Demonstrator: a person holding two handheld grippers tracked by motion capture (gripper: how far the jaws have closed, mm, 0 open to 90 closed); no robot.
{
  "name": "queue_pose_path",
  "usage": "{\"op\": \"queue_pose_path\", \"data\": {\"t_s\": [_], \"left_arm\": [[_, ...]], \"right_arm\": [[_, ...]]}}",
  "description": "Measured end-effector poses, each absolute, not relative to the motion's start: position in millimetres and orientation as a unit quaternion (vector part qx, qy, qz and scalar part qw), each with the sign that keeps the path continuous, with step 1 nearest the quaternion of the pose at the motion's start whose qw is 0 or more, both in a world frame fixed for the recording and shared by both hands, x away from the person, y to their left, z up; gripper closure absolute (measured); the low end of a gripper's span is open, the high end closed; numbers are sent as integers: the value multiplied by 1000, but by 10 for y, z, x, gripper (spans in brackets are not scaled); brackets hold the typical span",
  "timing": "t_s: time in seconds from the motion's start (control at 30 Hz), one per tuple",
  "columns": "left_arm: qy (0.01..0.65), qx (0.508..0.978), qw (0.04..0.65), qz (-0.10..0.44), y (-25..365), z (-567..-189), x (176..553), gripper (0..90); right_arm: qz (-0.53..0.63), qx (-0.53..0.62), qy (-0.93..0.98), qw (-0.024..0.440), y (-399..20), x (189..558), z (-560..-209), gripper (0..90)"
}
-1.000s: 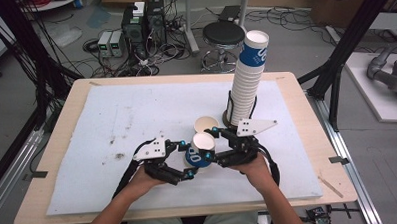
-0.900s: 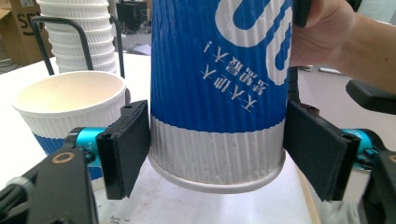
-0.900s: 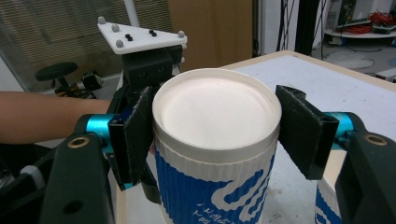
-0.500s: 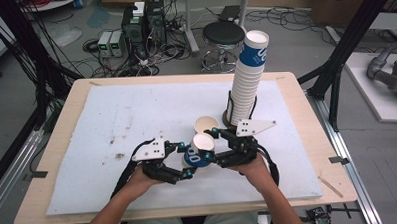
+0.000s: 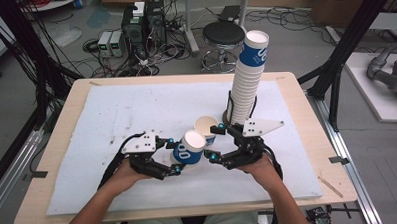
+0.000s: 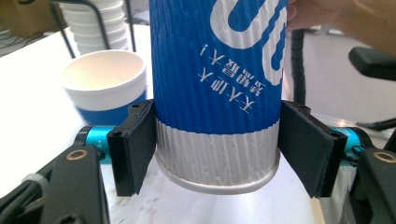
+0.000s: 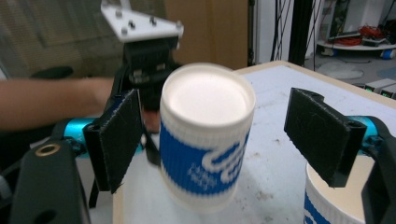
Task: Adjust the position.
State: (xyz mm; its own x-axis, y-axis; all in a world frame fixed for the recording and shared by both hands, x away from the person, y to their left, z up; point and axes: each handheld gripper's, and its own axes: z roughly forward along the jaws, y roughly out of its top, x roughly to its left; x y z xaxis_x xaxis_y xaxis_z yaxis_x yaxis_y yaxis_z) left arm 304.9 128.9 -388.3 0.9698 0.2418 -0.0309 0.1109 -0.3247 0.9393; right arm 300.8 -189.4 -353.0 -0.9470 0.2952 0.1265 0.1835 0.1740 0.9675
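A blue and white ribbed paper cup (image 5: 190,148) hangs tilted above the mat, and my left gripper (image 5: 180,153) is shut on its lower part. In the left gripper view both pads (image 6: 135,144) press the cup (image 6: 219,84) near its base. My right gripper (image 5: 215,141) faces it from the right. Its jaws have just been opening and now stand on either side of the cup (image 7: 205,140), clear of it. A second cup (image 5: 207,127) stands upright just behind.
A tall stack of the same cups (image 5: 248,75) rises in a black wire holder at the back right of the white mat (image 5: 111,115). The wooden table edge (image 5: 52,142) frames the mat. A stool and cables lie beyond the table.
The right gripper's jaws have opened off the cup, and the left gripper's jaws have closed on it. The cup now sits slightly higher, in the left gripper.
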Motion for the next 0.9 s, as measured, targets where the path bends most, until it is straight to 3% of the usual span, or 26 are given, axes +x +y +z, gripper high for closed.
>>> {"op": "queue_pose_path", "data": {"t_s": [0.4, 0.9], "left_arm": [[93, 853, 511, 52, 1396, -3685, 3081, 298], [63, 883, 463, 40, 1315, -3625, 3075, 297]], "right_arm": [[568, 116, 813, 63, -1829, 3066, -3404, 200], [453, 19, 890, 52, -1392, 3189, -3118, 200]]}}
